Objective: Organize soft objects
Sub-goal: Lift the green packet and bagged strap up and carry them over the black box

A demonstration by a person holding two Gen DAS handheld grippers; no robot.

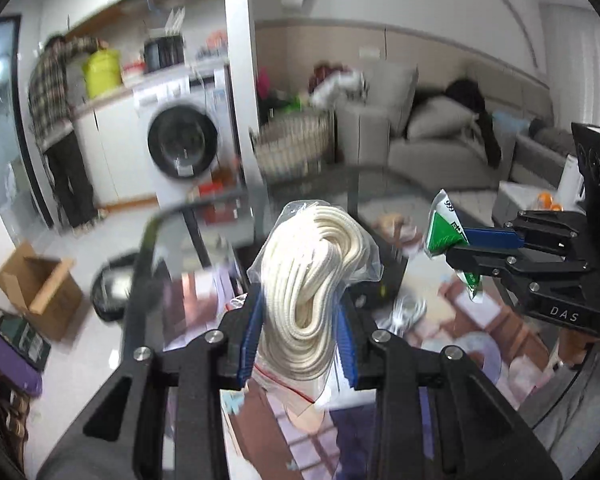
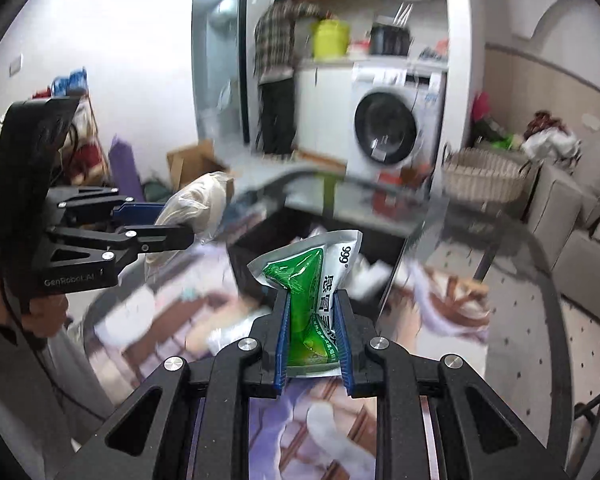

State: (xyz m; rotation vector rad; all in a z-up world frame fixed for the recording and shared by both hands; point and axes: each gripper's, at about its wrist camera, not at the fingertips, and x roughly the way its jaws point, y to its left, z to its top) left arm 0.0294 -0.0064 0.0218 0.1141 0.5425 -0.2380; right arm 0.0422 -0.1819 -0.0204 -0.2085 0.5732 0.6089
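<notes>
My left gripper (image 1: 300, 320) is shut on a clear plastic bag of coiled white rope (image 1: 320, 272) and holds it up above the glass table (image 1: 140, 264). My right gripper (image 2: 312, 316) is shut on a green and white sachet pack (image 2: 312, 284), also held in the air. In the left wrist view the right gripper (image 1: 456, 250) with the sachet (image 1: 444, 232) is at the right. In the right wrist view the left gripper (image 2: 180, 220) with the rope bag (image 2: 196, 204) is at the left.
A round glass table (image 2: 440, 216) carries a printed cloth (image 2: 452, 300) and a dark box (image 2: 260, 252). A woven basket (image 1: 292, 144), grey sofa (image 1: 440, 148), washing machine (image 1: 180, 140), cardboard box (image 1: 40, 284) and a person (image 1: 60, 120) are behind.
</notes>
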